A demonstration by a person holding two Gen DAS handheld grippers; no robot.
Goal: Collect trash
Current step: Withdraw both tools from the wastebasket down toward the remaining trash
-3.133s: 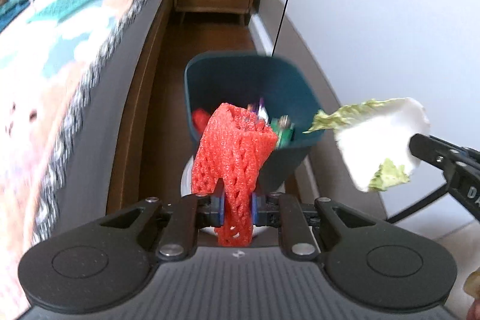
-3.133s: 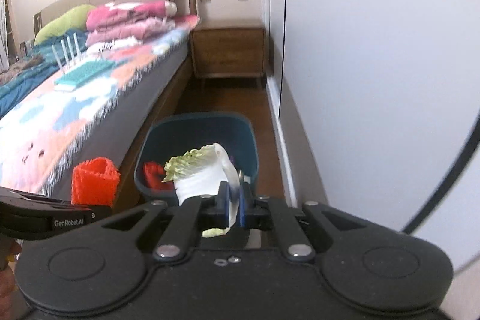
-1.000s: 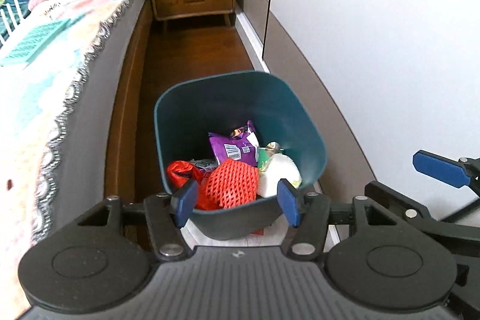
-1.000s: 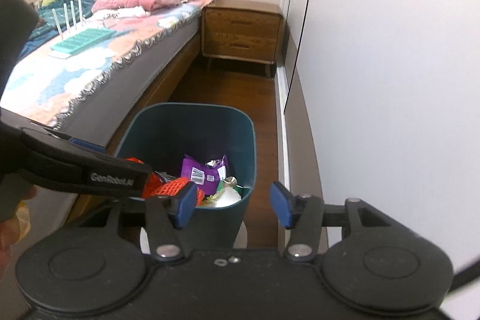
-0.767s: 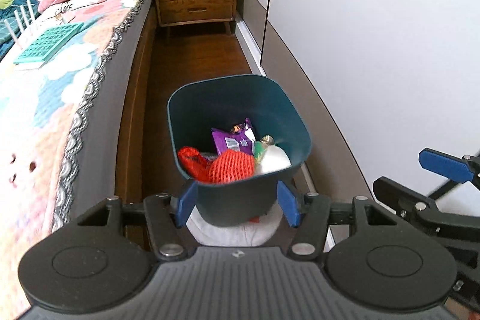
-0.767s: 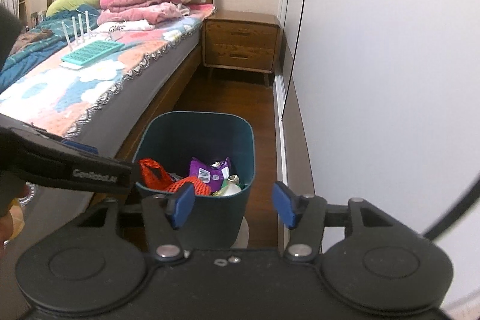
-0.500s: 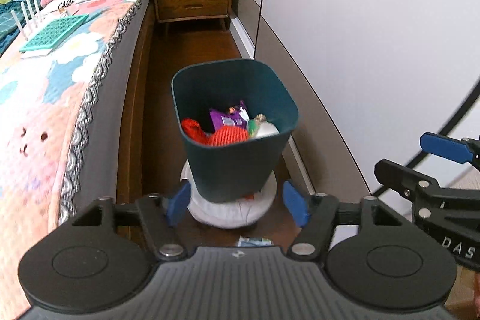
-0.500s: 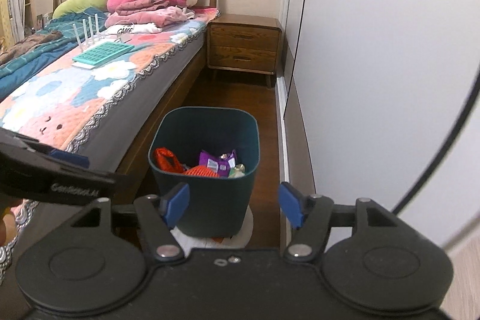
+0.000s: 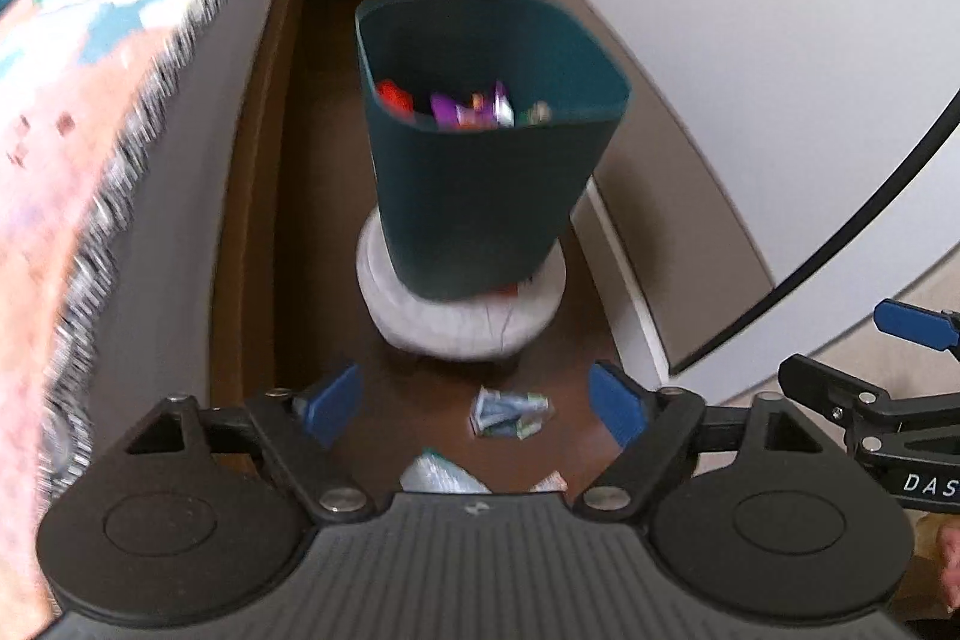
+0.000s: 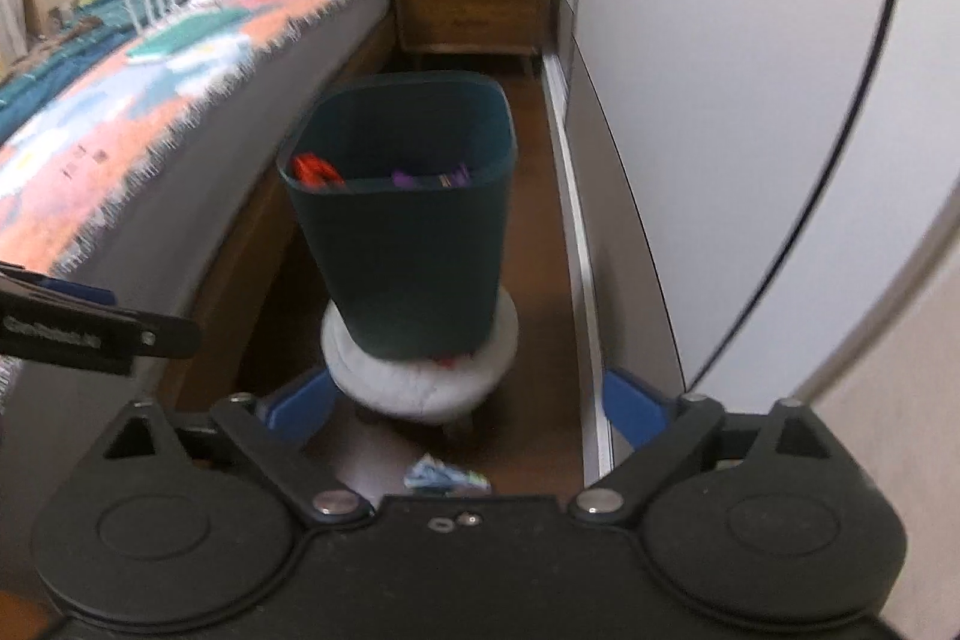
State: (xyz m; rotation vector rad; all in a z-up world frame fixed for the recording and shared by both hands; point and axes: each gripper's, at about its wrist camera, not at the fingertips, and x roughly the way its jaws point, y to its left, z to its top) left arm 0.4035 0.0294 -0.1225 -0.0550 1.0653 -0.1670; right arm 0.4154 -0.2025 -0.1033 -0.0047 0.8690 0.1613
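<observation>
- Both tongs, left [image 9: 476, 403] and right [image 10: 465, 409], have just been opening, nothing between them; red net and leaf are gone.
- Bin [image 9: 480, 196] on its stool [image 9: 462, 322] holds trash.
- Crumpled wrapper [image 9: 510, 413] lies on the floor, likely next.

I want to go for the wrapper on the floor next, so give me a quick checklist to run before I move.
1. Left tool empty and open: ok, its jaws have just been opening, nothing between them.
2. Right tool empty and open: ok, its jaws have also just been opening.
3. Wrapper in sight on the floor: ok, it lies in front of the stool.
4. Path to the wrapper free: ok, only bare floor around it.
5. Bin steady on the stool: cannot tell, the picture is blurred.
6. More litter nearer the camera: cannot tell, a pale scrap is half hidden.
</observation>
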